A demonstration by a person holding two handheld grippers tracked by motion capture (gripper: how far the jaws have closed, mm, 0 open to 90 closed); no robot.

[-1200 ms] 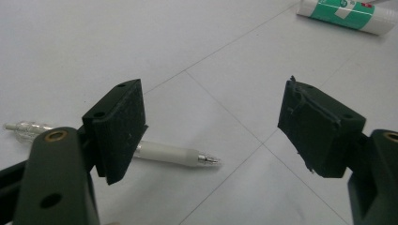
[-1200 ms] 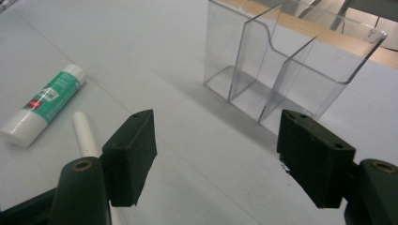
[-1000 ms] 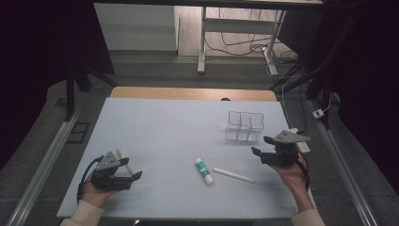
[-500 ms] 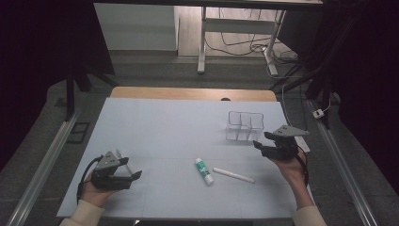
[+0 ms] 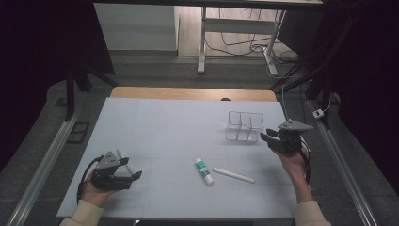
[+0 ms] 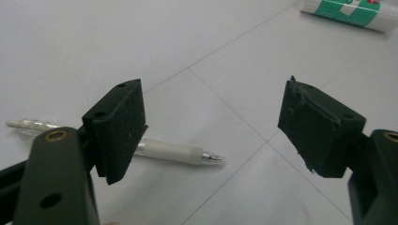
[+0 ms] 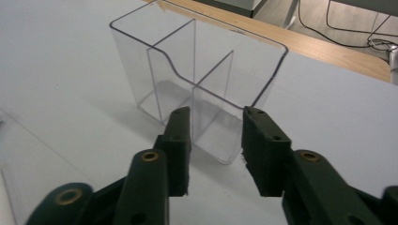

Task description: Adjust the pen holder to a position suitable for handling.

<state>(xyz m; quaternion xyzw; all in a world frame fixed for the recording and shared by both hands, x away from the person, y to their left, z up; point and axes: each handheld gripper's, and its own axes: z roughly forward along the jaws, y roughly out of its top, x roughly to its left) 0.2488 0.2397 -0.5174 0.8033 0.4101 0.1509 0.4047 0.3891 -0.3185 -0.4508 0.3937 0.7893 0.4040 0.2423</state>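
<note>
evidently the right hand-held gripper (image 5: pixel 270 137), jaws just narrowing yet gripping nothing, lines up on the clear organizer (image 5: pixel 244 126) at the frame's right to seize its corner; left hand-held gripper (image 5: pixel 134 172) rests open.

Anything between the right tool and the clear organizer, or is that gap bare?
Bare. In the right gripper view the right tool points at the clear organizer, its jaws just closing partway with only white table between.
</note>
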